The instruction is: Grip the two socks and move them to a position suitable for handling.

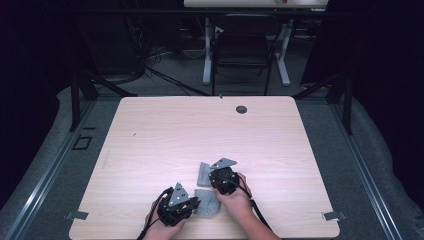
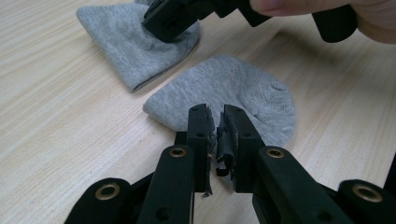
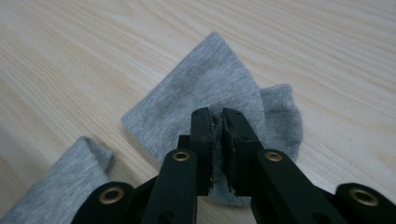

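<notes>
Table (image 1: 165, 130): pale wood, grained. Two grey knit socks were laid near its front edge, just apart. Far sock (image 3: 205, 88): folded, pinched at one edge by the right gripper (image 3: 217, 122), jaws closed. Near sock (image 2: 233, 88): rounded, flat; the left gripper (image 2: 215, 119) was held over it, jaws nearly closed, nothing visibly gripped.
</notes>
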